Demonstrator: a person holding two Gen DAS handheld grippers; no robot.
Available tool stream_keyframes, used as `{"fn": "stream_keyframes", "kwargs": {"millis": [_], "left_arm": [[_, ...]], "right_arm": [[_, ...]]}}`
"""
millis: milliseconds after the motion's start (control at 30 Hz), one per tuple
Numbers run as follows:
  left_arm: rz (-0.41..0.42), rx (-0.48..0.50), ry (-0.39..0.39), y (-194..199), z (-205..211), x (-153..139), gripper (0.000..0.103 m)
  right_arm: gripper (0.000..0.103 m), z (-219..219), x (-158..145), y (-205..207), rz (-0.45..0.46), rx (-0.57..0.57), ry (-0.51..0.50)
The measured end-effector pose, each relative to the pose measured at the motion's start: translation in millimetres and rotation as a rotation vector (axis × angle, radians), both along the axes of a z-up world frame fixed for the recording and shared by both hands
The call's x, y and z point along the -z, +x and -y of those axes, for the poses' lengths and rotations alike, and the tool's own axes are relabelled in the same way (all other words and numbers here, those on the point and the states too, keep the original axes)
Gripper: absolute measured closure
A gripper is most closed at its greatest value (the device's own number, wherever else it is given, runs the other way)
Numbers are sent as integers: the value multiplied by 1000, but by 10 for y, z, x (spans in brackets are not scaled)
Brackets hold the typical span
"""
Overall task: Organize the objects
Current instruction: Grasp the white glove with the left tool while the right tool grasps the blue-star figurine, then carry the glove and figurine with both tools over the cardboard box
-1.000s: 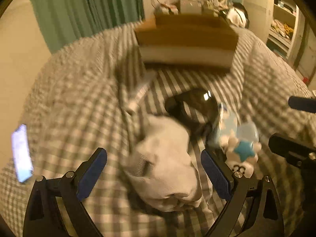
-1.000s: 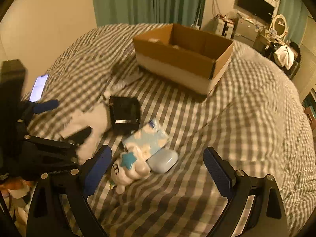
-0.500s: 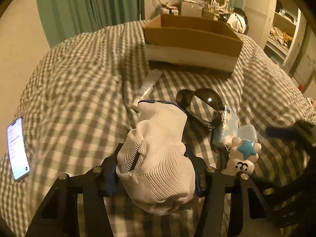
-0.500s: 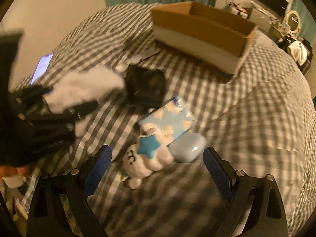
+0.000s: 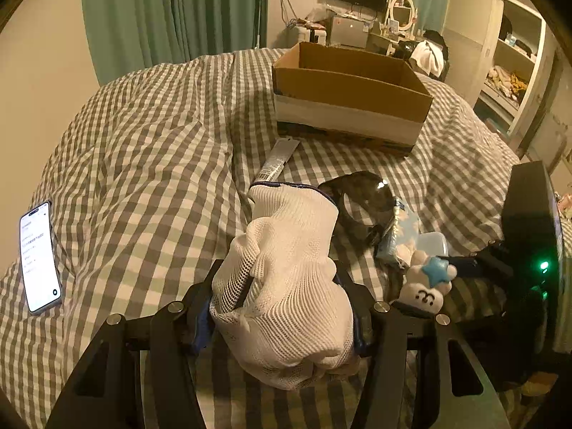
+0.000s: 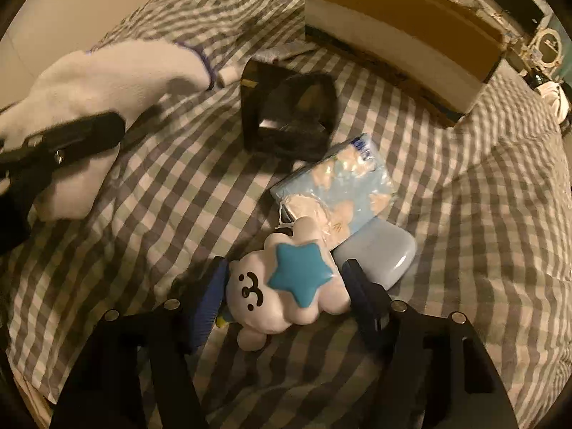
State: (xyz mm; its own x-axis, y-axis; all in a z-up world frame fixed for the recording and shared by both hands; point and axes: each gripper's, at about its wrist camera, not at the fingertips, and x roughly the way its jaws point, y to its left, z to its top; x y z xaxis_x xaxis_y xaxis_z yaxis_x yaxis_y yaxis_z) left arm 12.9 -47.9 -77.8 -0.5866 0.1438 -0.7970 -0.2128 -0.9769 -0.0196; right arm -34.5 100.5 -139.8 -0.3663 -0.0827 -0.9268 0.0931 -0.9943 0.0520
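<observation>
In the upper middle of the left wrist view, an open brown cardboard box with a white band along its side (image 5: 348, 102) stands on the grey-and-white checked bedspread (image 5: 150, 164); its contents cannot be seen. The left gripper (image 5: 282, 316) clamps a white knitted work glove (image 5: 286, 286) at lower centre. The right gripper (image 6: 286, 286) is narrowed around a white cloud-shaped plush with a blue star (image 6: 286, 286), its pads touching both sides. A lit white smartphone (image 5: 39, 255) at far left shows unreadable text.
</observation>
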Motion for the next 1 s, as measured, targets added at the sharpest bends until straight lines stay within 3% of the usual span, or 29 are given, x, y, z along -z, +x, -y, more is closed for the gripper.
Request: {"fn": "stream_keyframes", "kwargs": {"millis": [167,400,733,1000], "left_arm": [[-27,-7,13,56,14,-143,44],[-110,-44,22,-65,-40,-508,44],[-254,-6,22,-658,-353,-1226,45],[-338,39,-6,-1340,-726,-1515,45]], "right_arm": [[38,-80,-312,119,-87,25,-24],[38,-304,-1032,187,-256,53,-37],[38,-661,-1806,-192,-412,75,-18],[38,-1024,-2095,-714,-466,89,-13]]}}
